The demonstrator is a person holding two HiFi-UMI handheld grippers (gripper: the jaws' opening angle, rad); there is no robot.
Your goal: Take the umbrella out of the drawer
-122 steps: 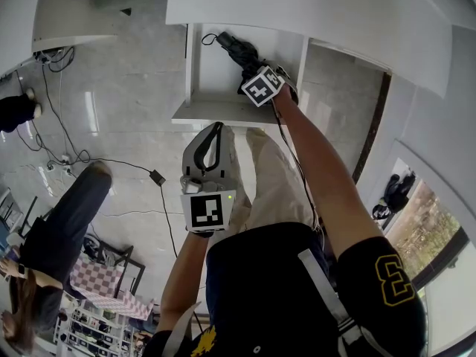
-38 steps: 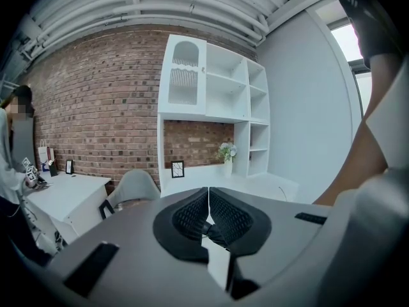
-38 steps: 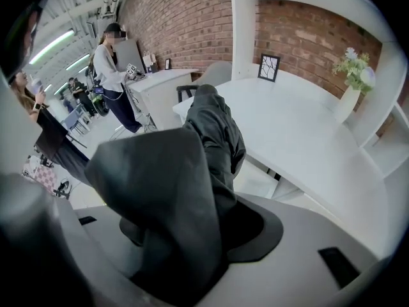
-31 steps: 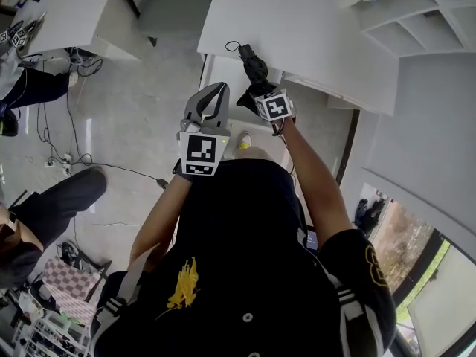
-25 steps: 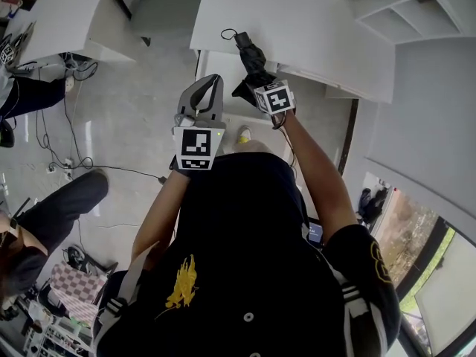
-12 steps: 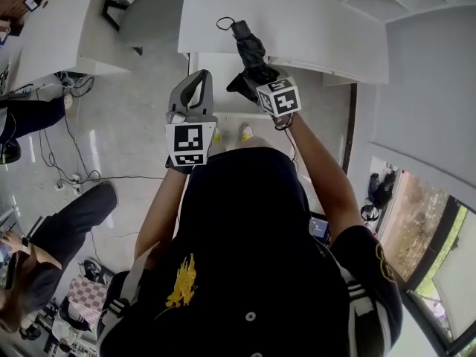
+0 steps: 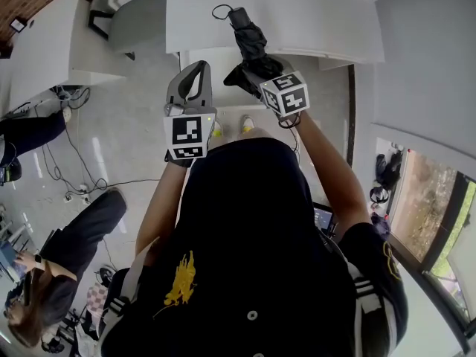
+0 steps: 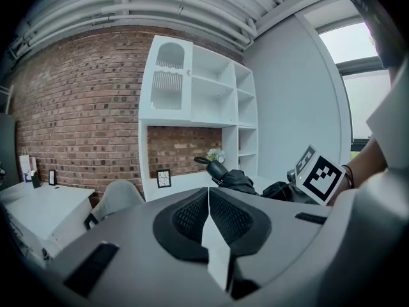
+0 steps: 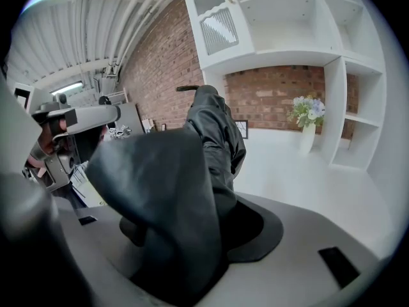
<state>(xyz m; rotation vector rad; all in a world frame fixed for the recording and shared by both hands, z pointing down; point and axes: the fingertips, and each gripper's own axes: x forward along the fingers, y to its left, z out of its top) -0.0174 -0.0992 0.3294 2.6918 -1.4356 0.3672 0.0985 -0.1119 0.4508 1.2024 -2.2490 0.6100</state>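
The black folded umbrella (image 7: 250, 43) is held up in front of the white desk, its strap end pointing away from me. My right gripper (image 7: 254, 71) is shut on its loose fabric, and the marker cube (image 7: 286, 94) sits just behind the jaws. In the right gripper view the umbrella (image 9: 211, 139) fills the space between the jaws of the right gripper (image 9: 192, 226). My left gripper (image 7: 198, 67) hovers beside it at the left, shut and empty; its pads (image 8: 220, 213) meet. The white drawer (image 7: 223, 59) shows below, between the two grippers. From the left gripper view the umbrella (image 8: 233, 178) lies ahead to the right.
A white desk (image 7: 312, 21) spans the top, with a grey chair (image 7: 134, 6) and a second desk (image 7: 44, 47) to its left. A person (image 7: 82, 236) sits at lower left beside floor cables (image 7: 71, 192). White wall shelves hold a flower vase (image 9: 307, 125).
My right gripper has lifted the umbrella up from the drawer to the level of the desk top. The left gripper has drifted slightly alongside it.
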